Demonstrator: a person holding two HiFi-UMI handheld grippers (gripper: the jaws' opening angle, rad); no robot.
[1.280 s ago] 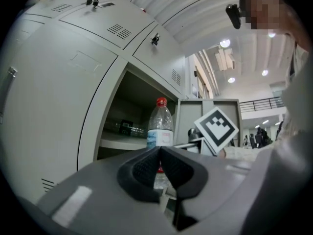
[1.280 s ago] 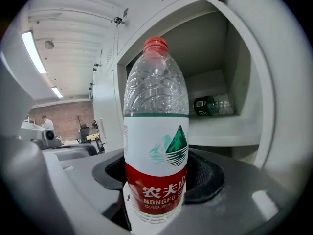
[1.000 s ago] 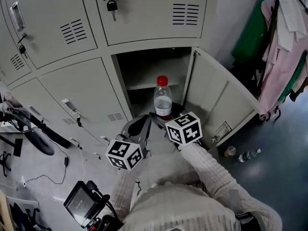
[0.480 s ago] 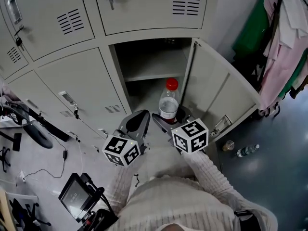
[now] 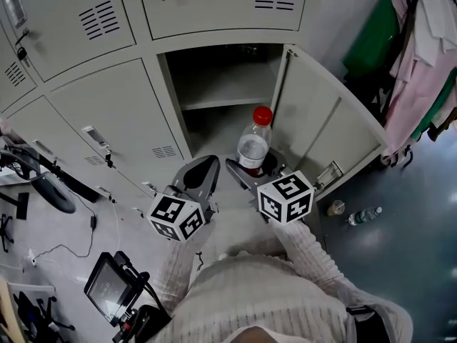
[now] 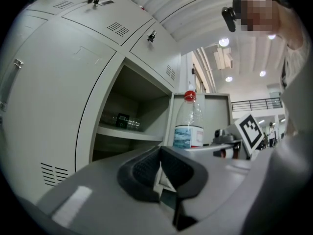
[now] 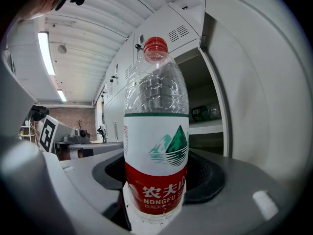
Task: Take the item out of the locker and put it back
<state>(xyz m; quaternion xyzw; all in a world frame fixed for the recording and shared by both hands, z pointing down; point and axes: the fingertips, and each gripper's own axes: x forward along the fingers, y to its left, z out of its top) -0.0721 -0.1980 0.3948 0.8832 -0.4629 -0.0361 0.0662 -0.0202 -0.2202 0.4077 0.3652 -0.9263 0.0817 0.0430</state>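
A clear water bottle point(image 5: 253, 147) with a red cap and a red-and-white label stands upright in my right gripper point(image 5: 255, 170), which is shut on its lower part, in front of the open locker compartment point(image 5: 221, 77). In the right gripper view the bottle point(image 7: 156, 146) fills the middle, with a dark pad on each side of its label. My left gripper point(image 5: 202, 175) hangs just to the left, its jaws together with nothing in them. In the left gripper view, past the left gripper point(image 6: 160, 173), the bottle point(image 6: 189, 126) shows to the right.
The locker door point(image 5: 321, 123) swings out to the right. A shelf point(image 5: 221, 102) crosses the compartment, with small items point(image 6: 120, 121) on it. Clothes point(image 5: 421, 56) hang at the right. Another bottle point(image 5: 364, 215) lies on the floor, and a tablet point(image 5: 111, 295) sits at lower left.
My right gripper has carried the bottle a little to the right, nearer the open door's edge. The left gripper has stayed where it was.
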